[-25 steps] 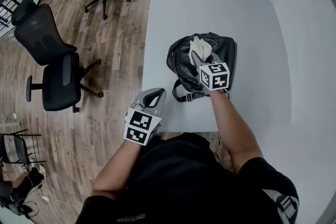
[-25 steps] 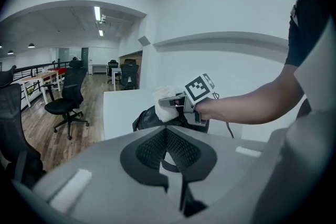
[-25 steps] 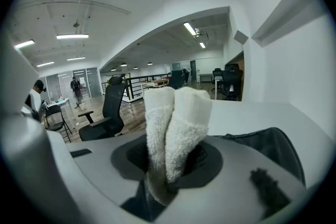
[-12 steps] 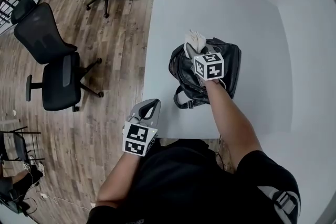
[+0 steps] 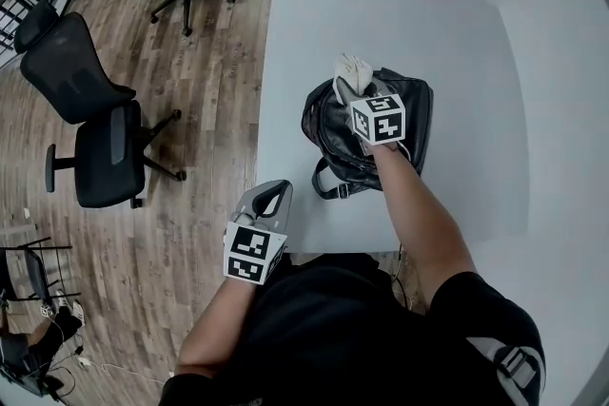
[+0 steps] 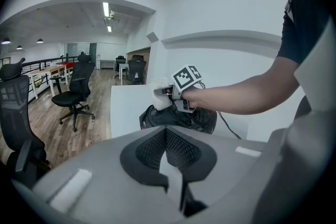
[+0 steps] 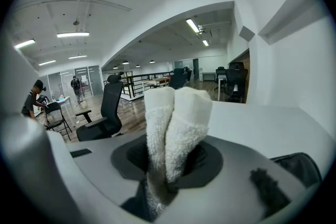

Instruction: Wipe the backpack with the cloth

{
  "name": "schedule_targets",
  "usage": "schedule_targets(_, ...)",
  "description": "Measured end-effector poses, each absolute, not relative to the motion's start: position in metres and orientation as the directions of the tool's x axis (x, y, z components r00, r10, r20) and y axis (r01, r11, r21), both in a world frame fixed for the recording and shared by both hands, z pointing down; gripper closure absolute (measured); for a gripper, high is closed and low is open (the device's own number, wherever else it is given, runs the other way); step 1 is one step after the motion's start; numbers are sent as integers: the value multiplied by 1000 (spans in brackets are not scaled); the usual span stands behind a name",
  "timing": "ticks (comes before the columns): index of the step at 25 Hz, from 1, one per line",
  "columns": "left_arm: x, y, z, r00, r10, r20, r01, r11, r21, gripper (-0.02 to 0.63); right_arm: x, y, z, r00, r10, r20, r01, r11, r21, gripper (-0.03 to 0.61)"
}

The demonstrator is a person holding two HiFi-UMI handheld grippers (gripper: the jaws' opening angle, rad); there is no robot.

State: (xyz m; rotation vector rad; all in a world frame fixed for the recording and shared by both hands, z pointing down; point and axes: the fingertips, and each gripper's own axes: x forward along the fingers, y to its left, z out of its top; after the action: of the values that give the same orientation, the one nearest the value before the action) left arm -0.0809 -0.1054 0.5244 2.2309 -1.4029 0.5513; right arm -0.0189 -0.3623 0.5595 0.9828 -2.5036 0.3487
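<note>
Two soft rolls of a fluffy white folded cloth [image 5: 353, 71] stick up from our right gripper [image 5: 345, 92], whose jaws squeeze it tight. Just under this gripper lies the shiny black leather backpack [image 5: 328, 124], lumpy and crinkled, on the smooth white table [image 5: 314, 14]. Our grey left gripper [image 5: 270, 198] hangs well apart from the backpack, jaws pressed together on nothing.
</note>
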Motion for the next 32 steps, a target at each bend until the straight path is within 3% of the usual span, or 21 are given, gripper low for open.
schedule_targets(32,-13,-130,503,520,-684,512,-836,-529,142,607,107,-385,498,-530,-745,405,-816,578,-7,471)
